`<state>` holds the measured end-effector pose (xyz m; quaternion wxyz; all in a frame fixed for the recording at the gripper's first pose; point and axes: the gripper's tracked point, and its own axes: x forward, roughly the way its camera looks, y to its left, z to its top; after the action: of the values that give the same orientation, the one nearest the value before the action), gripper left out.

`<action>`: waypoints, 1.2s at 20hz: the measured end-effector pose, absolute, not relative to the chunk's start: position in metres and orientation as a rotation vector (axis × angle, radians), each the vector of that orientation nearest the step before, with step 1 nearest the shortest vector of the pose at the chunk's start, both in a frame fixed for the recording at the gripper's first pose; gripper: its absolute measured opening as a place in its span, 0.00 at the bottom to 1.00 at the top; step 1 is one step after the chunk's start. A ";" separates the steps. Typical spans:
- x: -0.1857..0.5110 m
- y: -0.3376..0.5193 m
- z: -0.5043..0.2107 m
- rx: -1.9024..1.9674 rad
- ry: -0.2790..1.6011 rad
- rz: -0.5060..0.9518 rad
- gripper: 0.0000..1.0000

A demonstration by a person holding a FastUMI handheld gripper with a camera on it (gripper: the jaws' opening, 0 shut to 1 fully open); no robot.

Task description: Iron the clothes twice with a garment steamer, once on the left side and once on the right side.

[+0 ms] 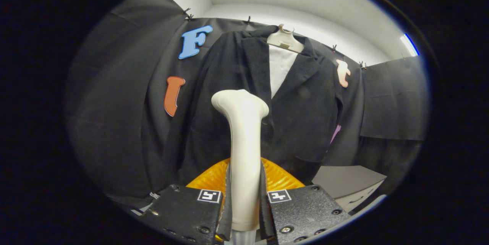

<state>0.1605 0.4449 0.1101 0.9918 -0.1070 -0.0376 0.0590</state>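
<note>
Booth cloth, jacket (244, 96), jaws gripping steamer (243, 153)

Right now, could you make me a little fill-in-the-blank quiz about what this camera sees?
1. The gripper is shut on the handle of the ____.
2. The dark jacket hangs on a pale ____.
3. The steamer's head is raised in front of the ____.
4. The jacket's front opens on something ____ in colour.

Missing words: garment steamer; hanger; jacket; white
</note>
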 end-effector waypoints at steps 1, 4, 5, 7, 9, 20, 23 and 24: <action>0.159 0.444 0.105 -0.215 -0.071 0.117 0.31; 0.157 0.444 0.085 -0.223 -0.030 0.128 0.31; 0.158 0.443 0.077 -0.223 -0.010 0.130 0.31; 0.156 0.442 0.064 -0.227 0.020 0.129 0.31; 0.154 0.441 0.054 -0.237 0.039 0.133 0.31; 0.138 0.436 0.000 -0.299 0.138 0.167 0.31; 0.130 0.433 -0.024 -0.319 0.197 0.184 0.31; 0.128 0.428 -0.029 -0.326 0.209 0.179 0.31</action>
<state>0.1281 0.4284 -0.0293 0.9773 -0.1618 0.1038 0.0887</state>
